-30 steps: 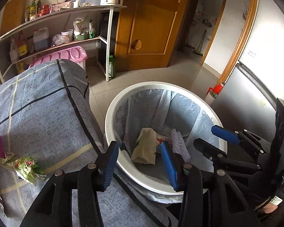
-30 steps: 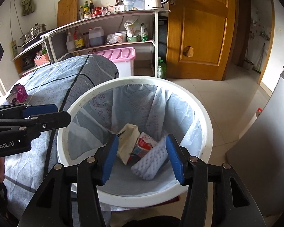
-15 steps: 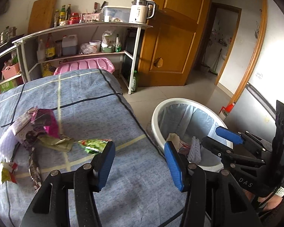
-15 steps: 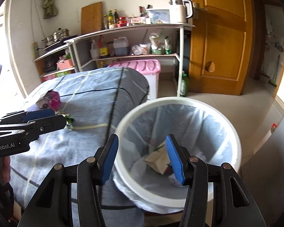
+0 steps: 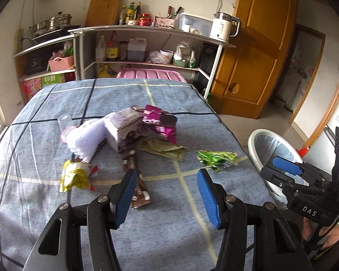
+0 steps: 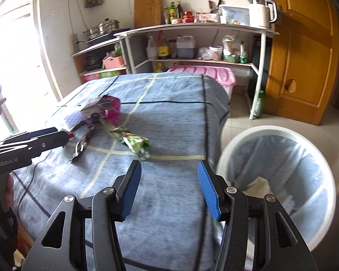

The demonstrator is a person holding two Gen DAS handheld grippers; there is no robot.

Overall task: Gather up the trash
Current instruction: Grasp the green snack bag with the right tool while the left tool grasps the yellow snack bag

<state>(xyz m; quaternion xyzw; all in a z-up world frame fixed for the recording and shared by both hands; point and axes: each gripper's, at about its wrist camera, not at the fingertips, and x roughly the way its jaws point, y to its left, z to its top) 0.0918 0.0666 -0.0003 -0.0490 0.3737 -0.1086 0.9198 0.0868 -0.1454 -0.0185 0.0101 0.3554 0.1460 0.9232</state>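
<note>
left gripper (image 5: 167,194) fingers opening, nothing between, above tabletop (image 5: 45,158) wrappers; green wrapper (image 5: 217,159) far right. right gripper (image 6: 168,190) fingers apart, empty; bin (image 6: 275,133) right.

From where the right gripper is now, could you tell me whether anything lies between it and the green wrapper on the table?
Nothing visible does. The right gripper is open and empty, and only bare blue tablecloth separates it from the green wrapper. The other trash sits farther left, beyond the wrapper.
</note>
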